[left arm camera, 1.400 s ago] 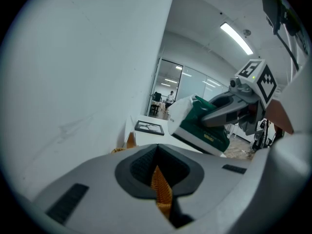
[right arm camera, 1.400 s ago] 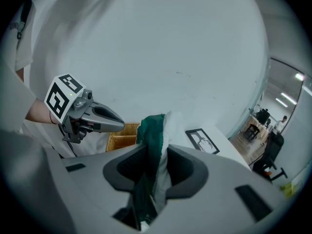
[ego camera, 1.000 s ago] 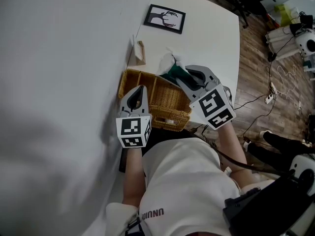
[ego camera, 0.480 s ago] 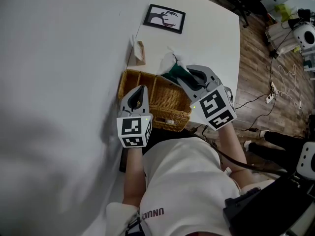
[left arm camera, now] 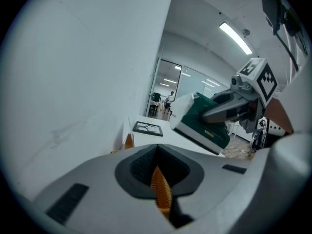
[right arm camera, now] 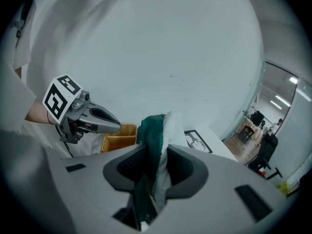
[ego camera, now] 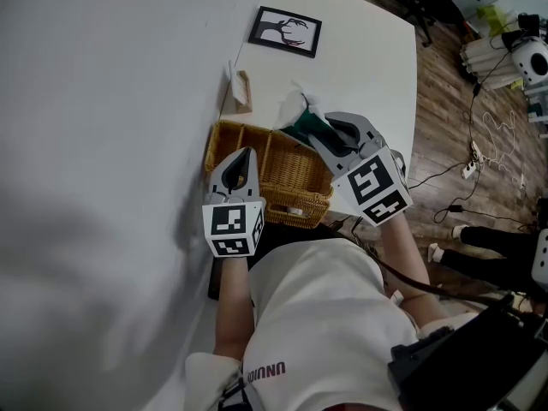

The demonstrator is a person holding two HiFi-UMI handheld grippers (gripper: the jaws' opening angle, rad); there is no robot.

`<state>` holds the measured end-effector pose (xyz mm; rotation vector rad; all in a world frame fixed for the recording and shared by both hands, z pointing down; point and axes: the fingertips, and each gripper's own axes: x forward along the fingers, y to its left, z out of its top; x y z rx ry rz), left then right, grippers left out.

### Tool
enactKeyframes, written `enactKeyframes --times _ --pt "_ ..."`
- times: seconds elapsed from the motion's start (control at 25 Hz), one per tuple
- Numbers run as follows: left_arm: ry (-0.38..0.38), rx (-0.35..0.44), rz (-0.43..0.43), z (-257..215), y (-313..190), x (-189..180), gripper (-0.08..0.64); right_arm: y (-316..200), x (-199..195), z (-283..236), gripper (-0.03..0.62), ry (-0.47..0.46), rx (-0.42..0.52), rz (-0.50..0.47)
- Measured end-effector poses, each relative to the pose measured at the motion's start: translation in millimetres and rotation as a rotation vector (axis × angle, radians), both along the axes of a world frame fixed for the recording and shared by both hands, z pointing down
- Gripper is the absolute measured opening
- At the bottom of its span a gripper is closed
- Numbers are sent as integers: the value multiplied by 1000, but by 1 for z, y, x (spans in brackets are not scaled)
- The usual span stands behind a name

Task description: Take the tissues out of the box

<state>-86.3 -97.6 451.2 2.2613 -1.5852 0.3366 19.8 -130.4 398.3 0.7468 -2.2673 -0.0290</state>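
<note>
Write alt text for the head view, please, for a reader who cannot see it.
Seen from above, the right gripper clamps a green tissue box with a white tissue poking out, next to a wicker basket whose rim the left gripper grips. The basket sits at the near edge of a white table with a framed picture.

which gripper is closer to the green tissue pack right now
Right. The right gripper is clamped on the green tissue pack; the left gripper grips the rim of the woven wicker basket, apart from the pack.
</note>
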Motion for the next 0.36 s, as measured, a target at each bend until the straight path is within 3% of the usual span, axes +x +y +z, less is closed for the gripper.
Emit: enactKeyframes --times 0.36 --pt "0 2 1 2 0 -1 11 0 0 5 123 7 -4 1"
